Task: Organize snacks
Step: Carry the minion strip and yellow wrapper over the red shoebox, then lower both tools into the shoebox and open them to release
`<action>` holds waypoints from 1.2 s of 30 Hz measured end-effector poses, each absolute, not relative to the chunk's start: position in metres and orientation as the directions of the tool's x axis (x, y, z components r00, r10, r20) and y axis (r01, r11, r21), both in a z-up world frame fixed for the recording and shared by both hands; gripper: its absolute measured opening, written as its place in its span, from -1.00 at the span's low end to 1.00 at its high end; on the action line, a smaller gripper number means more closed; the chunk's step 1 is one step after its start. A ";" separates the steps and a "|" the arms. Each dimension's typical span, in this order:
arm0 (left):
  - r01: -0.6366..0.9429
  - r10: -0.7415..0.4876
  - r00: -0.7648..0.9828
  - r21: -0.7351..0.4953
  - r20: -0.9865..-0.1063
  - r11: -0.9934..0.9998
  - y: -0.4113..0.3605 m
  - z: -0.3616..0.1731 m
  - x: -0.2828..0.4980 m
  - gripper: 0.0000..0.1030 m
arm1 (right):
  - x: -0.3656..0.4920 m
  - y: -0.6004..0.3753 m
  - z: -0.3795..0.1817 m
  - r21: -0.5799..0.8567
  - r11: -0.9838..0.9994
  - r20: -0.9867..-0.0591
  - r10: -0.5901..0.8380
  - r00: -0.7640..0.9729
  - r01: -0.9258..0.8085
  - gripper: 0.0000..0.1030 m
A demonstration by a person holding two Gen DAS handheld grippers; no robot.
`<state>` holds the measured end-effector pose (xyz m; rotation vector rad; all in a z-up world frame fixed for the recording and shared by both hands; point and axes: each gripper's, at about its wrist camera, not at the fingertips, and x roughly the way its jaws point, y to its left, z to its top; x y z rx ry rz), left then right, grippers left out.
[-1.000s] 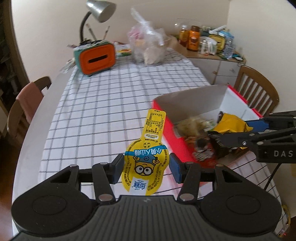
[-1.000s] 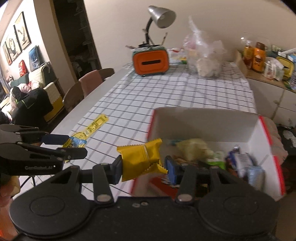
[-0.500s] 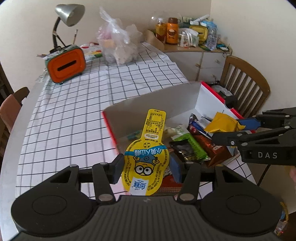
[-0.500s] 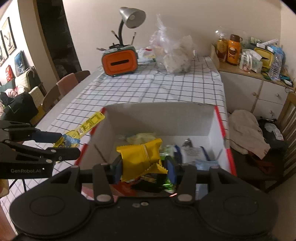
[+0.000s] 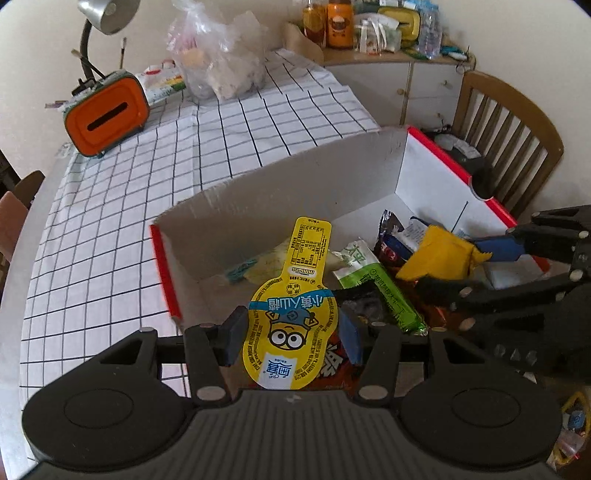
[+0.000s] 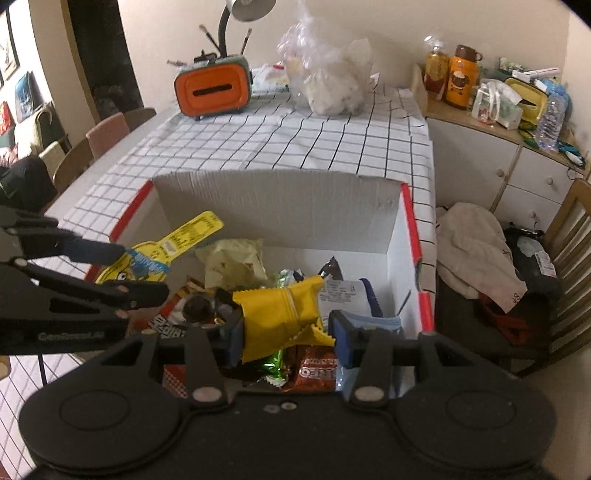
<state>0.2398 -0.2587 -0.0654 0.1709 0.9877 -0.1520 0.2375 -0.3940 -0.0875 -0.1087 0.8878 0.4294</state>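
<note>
My left gripper point(image 5: 291, 338) is shut on a yellow Minions snack pouch point(image 5: 291, 317) and holds it over the near left part of the red-edged cardboard box point(image 5: 295, 177). In the right wrist view my right gripper point(image 6: 286, 330) is shut on a yellow crimped snack packet point(image 6: 282, 314) above the box point(image 6: 280, 206). Each gripper shows in the other's view: the right one point(image 5: 480, 266) with its yellow packet point(image 5: 439, 258), the left one point(image 6: 122, 269) with the pouch point(image 6: 166, 251). Several wrapped snacks point(image 5: 380, 291) lie in the box.
An orange tissue box point(image 5: 107, 118), a desk lamp point(image 5: 107, 14) and a clear plastic bag point(image 5: 218, 62) stand at the far end of the checked tablecloth point(image 5: 110, 221). A wooden chair point(image 5: 509, 147) with clothes stands right of the box, and a cluttered sideboard point(image 6: 491, 122) is behind it.
Both grippers have moved from beside the box to over it and come lower, each still carrying its snack. The box and its contents now fill the lower middle of both views.
</note>
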 end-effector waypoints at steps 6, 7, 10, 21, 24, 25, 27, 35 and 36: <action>0.193 0.007 0.505 0.121 -0.863 0.974 -0.265 -0.080 0.254 0.00 | 0.245 -0.379 -0.101 0.019 0.889 -0.794 0.291 0.534 -0.457 -0.10; 0.190 0.014 0.499 0.125 -0.867 0.974 -0.265 -0.081 0.256 0.00 | 0.246 -0.377 -0.102 0.009 0.887 -0.795 0.287 0.534 -0.462 -0.10; 0.184 0.012 0.480 0.114 -0.877 0.976 -0.263 -0.084 0.261 0.00 | 0.250 -0.374 -0.107 -0.015 0.884 -0.802 0.268 0.533 -0.466 -0.10; 0.173 -0.023 0.413 0.053 -0.911 0.984 -0.262 -0.091 0.273 0.02 | 0.251 -0.373 -0.114 -0.025 0.881 -0.813 0.257 0.522 -0.472 -0.09; 0.165 -0.030 0.408 0.042 -0.913 0.985 -0.260 -0.091 0.273 0.03 | 0.251 -0.375 -0.113 -0.007 0.883 -0.813 0.268 0.517 -0.469 -0.09; 0.165 -0.033 0.411 0.039 -0.911 0.986 -0.259 -0.091 0.272 0.11 | 0.251 -0.376 -0.113 0.004 0.885 -0.813 0.274 0.513 -0.466 -0.08; 0.160 -0.036 0.422 0.035 -0.906 0.986 -0.258 -0.088 0.271 0.22 | 0.251 -0.379 -0.112 0.023 0.886 -0.813 0.286 0.507 -0.463 -0.07; 0.135 -0.055 0.452 0.007 -0.890 0.991 -0.249 -0.080 0.259 0.34 | 0.240 -0.387 -0.098 0.066 0.888 -0.790 0.325 0.519 -0.455 -0.04; 0.133 -0.059 0.458 0.002 -0.887 0.991 -0.248 -0.078 0.257 0.35 | 0.238 -0.389 -0.096 0.072 0.889 -0.786 0.330 0.523 -0.453 -0.02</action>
